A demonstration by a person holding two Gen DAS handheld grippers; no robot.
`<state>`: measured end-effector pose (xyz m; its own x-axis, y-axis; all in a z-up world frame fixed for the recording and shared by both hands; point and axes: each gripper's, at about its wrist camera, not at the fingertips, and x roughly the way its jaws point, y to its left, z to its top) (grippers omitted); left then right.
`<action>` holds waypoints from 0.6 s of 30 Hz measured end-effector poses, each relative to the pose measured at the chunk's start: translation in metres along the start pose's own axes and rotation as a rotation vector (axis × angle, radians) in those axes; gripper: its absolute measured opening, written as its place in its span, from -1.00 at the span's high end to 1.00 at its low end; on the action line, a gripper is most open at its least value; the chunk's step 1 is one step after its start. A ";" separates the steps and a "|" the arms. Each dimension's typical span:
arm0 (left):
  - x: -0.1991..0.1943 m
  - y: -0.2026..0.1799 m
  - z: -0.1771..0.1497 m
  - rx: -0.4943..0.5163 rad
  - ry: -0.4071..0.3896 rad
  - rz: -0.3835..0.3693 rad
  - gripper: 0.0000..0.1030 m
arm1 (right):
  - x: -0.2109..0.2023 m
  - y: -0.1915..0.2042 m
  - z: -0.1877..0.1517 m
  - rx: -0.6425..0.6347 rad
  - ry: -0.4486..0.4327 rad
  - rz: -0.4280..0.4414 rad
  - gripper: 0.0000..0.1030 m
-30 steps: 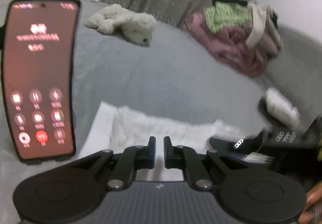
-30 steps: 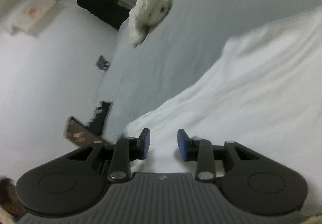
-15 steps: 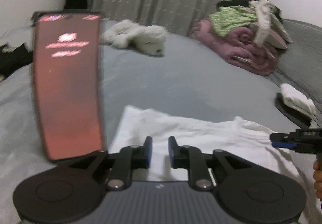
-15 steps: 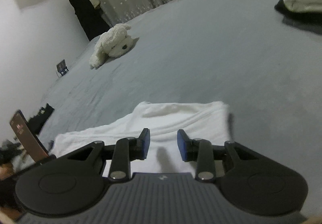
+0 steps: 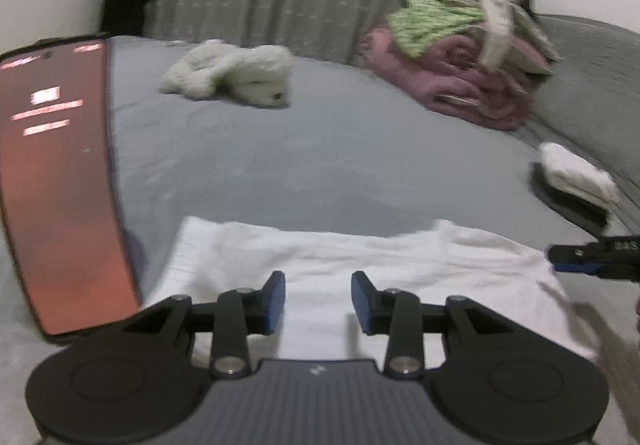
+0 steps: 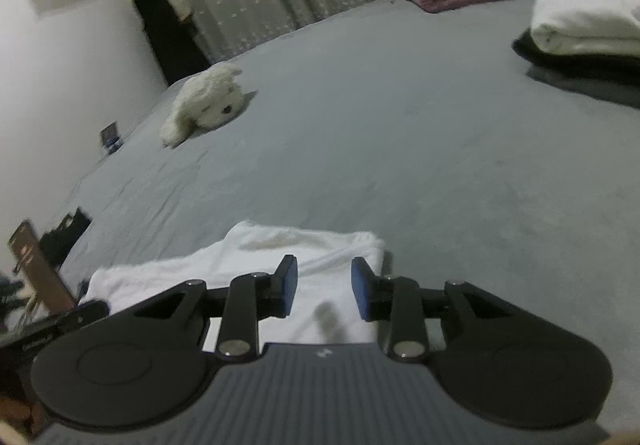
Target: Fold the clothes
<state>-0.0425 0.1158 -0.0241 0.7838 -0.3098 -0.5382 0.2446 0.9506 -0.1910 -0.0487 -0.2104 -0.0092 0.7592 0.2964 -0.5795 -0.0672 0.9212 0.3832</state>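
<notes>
Left gripper (image 5: 318,299): jaws spread, nothing between them, poised level over near edge of white T-shirt (image 5: 360,261). Shirt lies flat on grey bedsheet (image 5: 320,149), folded into a band, long axis running 9 to 3 o'clock.

Right gripper (image 6: 324,291): jaws parted, empty, over the shirt's right end, pointing toward 12.

Plush dog (image 5: 236,75) at 11. Pink blanket pile (image 5: 460,85) at 1. Folded white cloth (image 6: 588,19) on dark garment at 2. Phone (image 5: 60,185) at 9.
</notes>
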 end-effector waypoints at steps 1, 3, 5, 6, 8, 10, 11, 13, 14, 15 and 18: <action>-0.001 -0.006 -0.002 0.024 0.000 -0.024 0.28 | -0.003 0.003 -0.003 -0.026 0.005 0.007 0.33; -0.003 -0.019 -0.008 0.078 0.005 -0.077 0.28 | -0.008 0.013 -0.013 -0.097 0.021 0.023 0.33; -0.003 -0.031 -0.014 0.135 0.022 -0.124 0.27 | -0.010 0.021 -0.021 -0.180 0.041 0.036 0.33; -0.002 -0.036 -0.018 0.165 0.036 -0.143 0.27 | -0.011 0.024 -0.027 -0.224 0.054 0.041 0.33; 0.001 -0.043 -0.026 0.224 0.072 -0.163 0.25 | -0.013 0.028 -0.038 -0.309 0.080 0.047 0.33; 0.000 -0.047 -0.033 0.284 0.091 -0.153 0.24 | -0.014 0.025 -0.048 -0.380 0.104 0.046 0.33; -0.002 -0.048 -0.036 0.309 0.090 -0.146 0.24 | -0.016 0.022 -0.050 -0.386 0.116 0.052 0.34; -0.007 -0.046 -0.037 0.326 0.090 -0.134 0.24 | -0.019 0.009 -0.046 -0.304 0.138 0.082 0.34; -0.009 -0.045 -0.036 0.324 0.090 -0.128 0.23 | -0.021 0.002 -0.044 -0.263 0.149 0.097 0.31; -0.011 -0.045 -0.036 0.317 0.089 -0.128 0.23 | -0.023 -0.005 -0.042 -0.221 0.159 0.113 0.31; -0.012 -0.049 -0.032 0.311 0.082 -0.141 0.17 | -0.029 -0.025 -0.035 -0.097 0.191 0.158 0.30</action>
<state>-0.0822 0.0726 -0.0351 0.6845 -0.4268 -0.5910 0.5193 0.8544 -0.0157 -0.0918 -0.2332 -0.0273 0.5989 0.4720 -0.6470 -0.2437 0.8769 0.4142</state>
